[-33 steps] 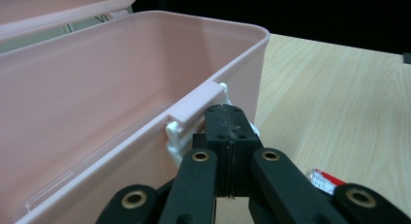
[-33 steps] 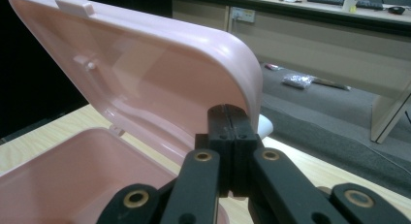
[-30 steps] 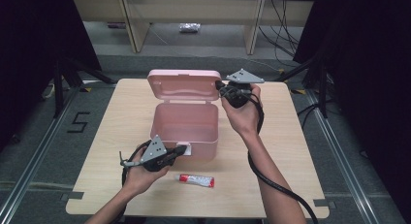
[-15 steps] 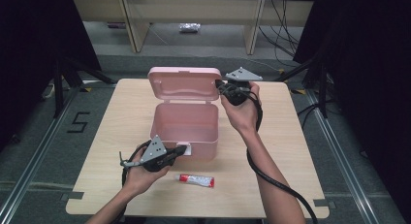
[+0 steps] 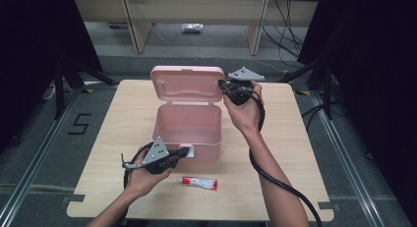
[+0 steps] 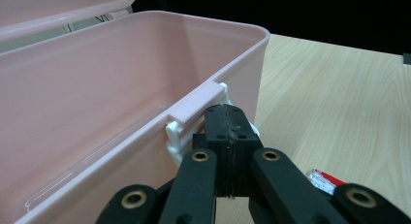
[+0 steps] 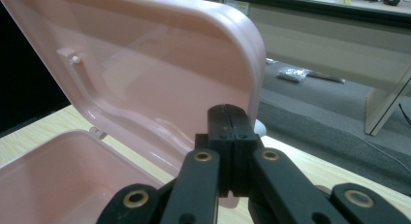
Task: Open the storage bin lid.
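A pink plastic box (image 5: pixel 208 150) stands mid-table with its lid (image 5: pixel 187 84) swung up at the back. My left gripper (image 5: pixel 186 151) is shut and empty, its tips at the white latch (image 6: pixel 173 133) on the box's front wall. In the left gripper view the shut left gripper (image 6: pixel 228 112) sits just under the box's rim (image 6: pixel 145 20). My right gripper (image 5: pixel 222 86) is shut too, its tips against the lid's right edge. The right gripper view has the right gripper (image 7: pixel 228 110) at the lid (image 7: pixel 145 64), with the box's inside (image 7: pixel 43 170) below.
A small red and white tube (image 5: pixel 199 183) lies on the wooden table (image 5: pixel 295 138) in front of the box, also at the lower right as the tube (image 6: pixel 324 179). Shelving legs and cables stand on the floor behind the table.
The right gripper has shifted only slightly at the lid's right edge. The left gripper, box and tube are where they were.
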A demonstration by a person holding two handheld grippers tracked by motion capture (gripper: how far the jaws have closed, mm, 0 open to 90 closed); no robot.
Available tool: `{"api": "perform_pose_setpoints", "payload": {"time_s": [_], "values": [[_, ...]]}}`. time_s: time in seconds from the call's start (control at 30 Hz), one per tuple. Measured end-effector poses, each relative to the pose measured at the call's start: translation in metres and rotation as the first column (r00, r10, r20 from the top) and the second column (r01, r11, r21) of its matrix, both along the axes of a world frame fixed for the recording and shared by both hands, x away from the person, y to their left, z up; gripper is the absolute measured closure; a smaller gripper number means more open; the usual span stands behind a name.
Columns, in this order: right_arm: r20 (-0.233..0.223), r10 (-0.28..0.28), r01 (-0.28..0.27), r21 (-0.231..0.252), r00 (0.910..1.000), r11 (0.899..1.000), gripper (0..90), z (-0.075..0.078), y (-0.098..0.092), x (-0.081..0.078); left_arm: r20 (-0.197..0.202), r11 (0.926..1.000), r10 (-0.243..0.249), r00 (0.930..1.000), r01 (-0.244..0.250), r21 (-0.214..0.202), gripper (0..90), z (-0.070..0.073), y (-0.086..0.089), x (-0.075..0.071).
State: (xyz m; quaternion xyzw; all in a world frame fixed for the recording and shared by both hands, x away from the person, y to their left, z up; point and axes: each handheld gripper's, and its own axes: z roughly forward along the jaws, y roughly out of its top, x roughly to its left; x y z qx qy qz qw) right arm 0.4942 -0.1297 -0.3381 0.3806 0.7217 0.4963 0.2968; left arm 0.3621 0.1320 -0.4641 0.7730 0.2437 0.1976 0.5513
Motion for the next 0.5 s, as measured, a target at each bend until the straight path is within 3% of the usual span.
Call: {"api": "perform_pose_setpoints", "payload": {"time_s": [0.1, 0.2, 0.5], "values": [[-0.026, 0.002, -0.002, 0.021, 0.9997, 1.0, 90.0, -0.0014, 0.0013, 0.0003, 0.0, 1.0, 0.001, 1.0, -0.001, 0.001, 89.6, 0.0001, -0.0001, 0.0], [-0.033, -0.003, 0.003, 0.012, 0.9995, 1.0, 90.0, -0.0026, 0.0009, 0.0015, -0.001, 1.0, 0.0, 1.0, 0.0, 0.002, 89.6, 0.0002, -0.0001, 0.0], [-0.028, -0.015, 0.015, -0.003, 0.9995, 1.0, 90.0, -0.0084, 0.0011, 0.0067, 0.0, 1.0, 0.0, 1.0, 0.0, 0.003, 89.6, 0.0003, -0.0002, 0.0]]}}
